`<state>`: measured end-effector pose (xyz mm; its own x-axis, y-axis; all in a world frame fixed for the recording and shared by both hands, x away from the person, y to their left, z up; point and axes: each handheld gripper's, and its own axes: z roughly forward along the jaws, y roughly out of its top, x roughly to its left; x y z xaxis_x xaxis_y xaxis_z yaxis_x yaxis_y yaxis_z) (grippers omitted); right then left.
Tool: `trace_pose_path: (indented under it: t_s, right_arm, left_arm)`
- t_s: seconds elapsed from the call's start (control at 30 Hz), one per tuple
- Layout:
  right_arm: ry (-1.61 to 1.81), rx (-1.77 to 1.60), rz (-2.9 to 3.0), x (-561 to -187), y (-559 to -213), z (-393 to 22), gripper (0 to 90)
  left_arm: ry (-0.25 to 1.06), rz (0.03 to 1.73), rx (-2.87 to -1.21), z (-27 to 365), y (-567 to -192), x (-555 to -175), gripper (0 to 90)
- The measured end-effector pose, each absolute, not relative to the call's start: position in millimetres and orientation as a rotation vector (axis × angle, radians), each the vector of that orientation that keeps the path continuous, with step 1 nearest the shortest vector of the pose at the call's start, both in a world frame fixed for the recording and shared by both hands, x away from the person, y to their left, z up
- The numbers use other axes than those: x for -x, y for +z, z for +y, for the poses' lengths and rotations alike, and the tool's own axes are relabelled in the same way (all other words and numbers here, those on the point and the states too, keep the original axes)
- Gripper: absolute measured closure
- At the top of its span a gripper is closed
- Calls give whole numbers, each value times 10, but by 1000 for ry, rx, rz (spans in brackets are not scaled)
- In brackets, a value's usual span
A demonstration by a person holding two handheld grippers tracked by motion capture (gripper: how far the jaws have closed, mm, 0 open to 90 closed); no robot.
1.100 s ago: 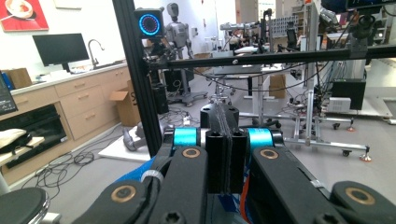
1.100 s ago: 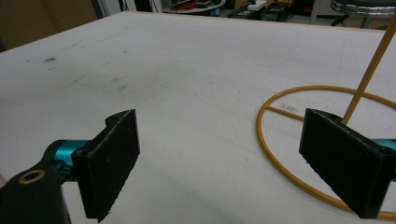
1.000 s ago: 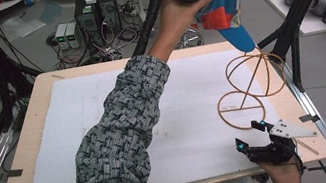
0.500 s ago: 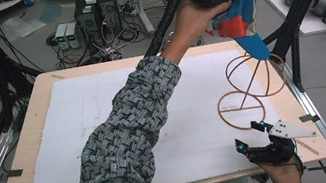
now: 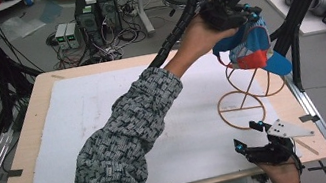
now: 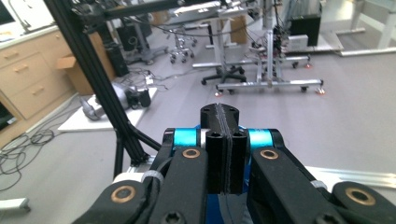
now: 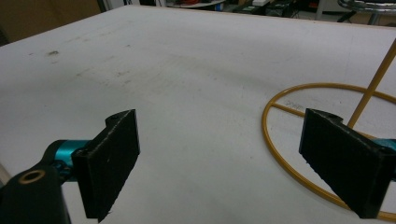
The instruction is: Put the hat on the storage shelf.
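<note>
While jaws pinch together, left gripper (image 5: 244, 18) apparently grips cap (image 5: 251, 50)

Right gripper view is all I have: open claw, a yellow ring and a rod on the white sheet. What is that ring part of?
Observer: It's the base of a wire stand, standing near the right edge of the table.
Operator: Anything on it?
Observer: A blue, red and white cap is held over its top. I can't tell whether they touch.
Operator: Held by what?
Observer: The left claw, raised above the far side of the table. In the left gripper view its jaws are pressed shut on the fabric.
</note>
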<state>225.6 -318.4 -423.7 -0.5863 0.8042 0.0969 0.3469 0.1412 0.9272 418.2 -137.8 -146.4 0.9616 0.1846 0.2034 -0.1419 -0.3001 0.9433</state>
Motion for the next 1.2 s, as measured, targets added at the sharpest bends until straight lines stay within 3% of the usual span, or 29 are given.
trace_pose_path:
  t_s: [1.2]
  right_arm:
    - [1434,-1103,2006,-2264,-4245,-3185,114]
  left_arm:
    - [239,-30,-2003,-1577,-1936,-4023,894]
